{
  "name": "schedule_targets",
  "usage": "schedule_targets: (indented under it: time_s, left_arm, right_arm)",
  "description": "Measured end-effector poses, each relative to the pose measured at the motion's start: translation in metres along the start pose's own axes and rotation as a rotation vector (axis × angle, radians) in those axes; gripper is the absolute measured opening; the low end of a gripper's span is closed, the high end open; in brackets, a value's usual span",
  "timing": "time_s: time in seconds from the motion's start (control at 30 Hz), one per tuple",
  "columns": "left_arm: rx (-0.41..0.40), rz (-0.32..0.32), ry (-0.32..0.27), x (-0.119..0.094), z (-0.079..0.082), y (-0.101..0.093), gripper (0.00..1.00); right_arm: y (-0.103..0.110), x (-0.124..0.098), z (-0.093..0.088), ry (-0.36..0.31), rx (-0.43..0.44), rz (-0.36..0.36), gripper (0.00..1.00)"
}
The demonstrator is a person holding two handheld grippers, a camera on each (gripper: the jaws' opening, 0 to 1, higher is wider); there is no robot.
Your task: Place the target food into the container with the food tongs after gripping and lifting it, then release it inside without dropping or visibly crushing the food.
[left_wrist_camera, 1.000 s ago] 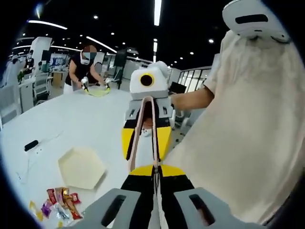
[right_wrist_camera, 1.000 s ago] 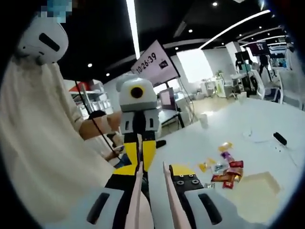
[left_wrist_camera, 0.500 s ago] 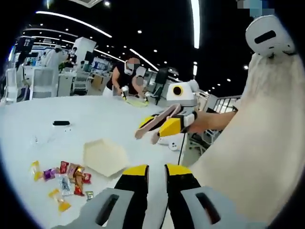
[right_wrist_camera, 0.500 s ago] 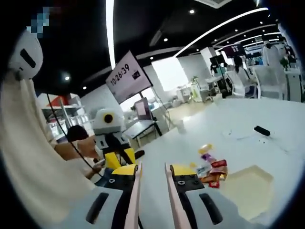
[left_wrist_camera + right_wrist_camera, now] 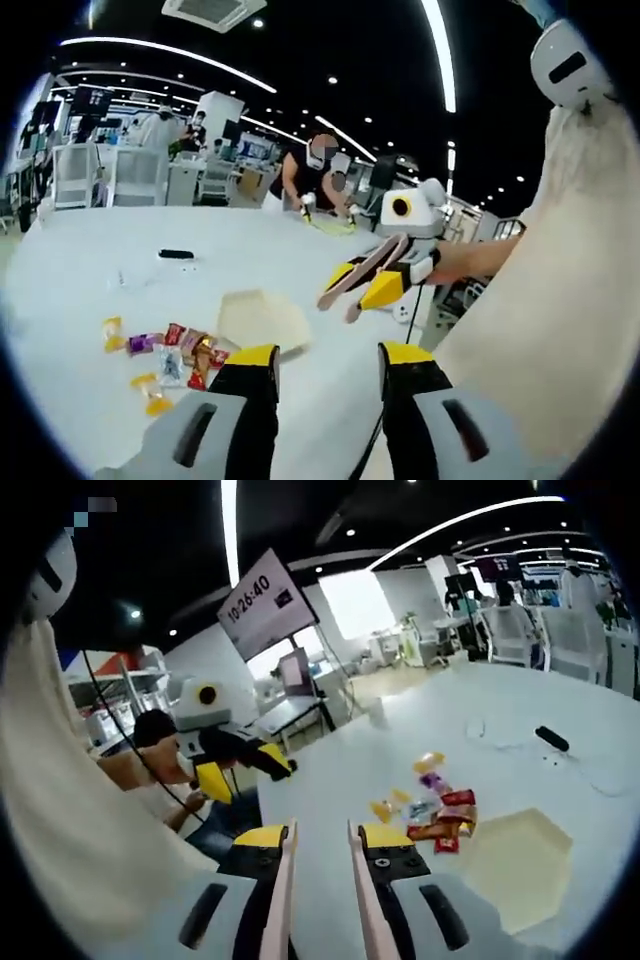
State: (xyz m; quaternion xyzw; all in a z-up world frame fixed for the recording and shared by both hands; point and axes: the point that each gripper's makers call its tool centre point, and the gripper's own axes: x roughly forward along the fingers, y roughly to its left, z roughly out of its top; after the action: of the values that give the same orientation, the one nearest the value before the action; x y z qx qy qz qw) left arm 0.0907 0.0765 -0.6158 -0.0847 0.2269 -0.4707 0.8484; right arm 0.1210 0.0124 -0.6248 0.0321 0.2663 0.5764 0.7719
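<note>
You hold the right gripper (image 5: 320, 880) above the near edge of the white table (image 5: 480, 695), its jaws closed on the pink food tongs (image 5: 285, 900); the tong arms stand a little apart and carry nothing, so the approach is free. The wrapped snacks (image 5: 432, 815) lie in a loose heap on the table, just left of the pale hexagonal container (image 5: 520, 865), a short carry. Your left gripper (image 5: 325, 395) hangs wide and empty, clear of the work.
</note>
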Motion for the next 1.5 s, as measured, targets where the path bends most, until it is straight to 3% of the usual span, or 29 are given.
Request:
schedule_targets:
  time_s: [0.1,0.23,0.33,0.57,0.97,1.4,1.5]
  left_arm:
    - [-0.014,0.018,-0.002,-0.003,-0.004,0.002,0.4]
    - [-0.006,0.043,-0.013,-0.008,-0.005,0.001,0.3]
    - [-0.028,0.067,-0.034,-0.01,-0.004,0.005,0.34]
    - [-0.054,0.098,-0.009,-0.013,-0.013,0.009,0.38]
    - [-0.09,0.174,0.002,-0.02,-0.022,0.028,0.5]
    - [-0.122,0.197,0.013,-0.028,-0.03,0.038,0.51]
    - [-0.128,0.198,0.014,-0.029,-0.032,0.039,0.57]
  right_arm:
    - [-0.004,0.004,-0.005,0.02,-0.012,-0.018,0.27]
    - [-0.014,0.01,-0.011,0.038,-0.011,-0.05,0.27]
    - [-0.022,0.016,-0.015,0.046,-0.006,-0.078,0.27]
    - [-0.035,0.03,-0.024,0.078,-0.015,-0.118,0.27]
    - [-0.043,0.053,-0.034,0.123,-0.008,-0.132,0.28]
    - [-0.061,0.072,-0.052,0.173,-0.025,-0.208,0.28]
    - [-0.064,0.077,-0.056,0.187,-0.028,-0.216,0.28]
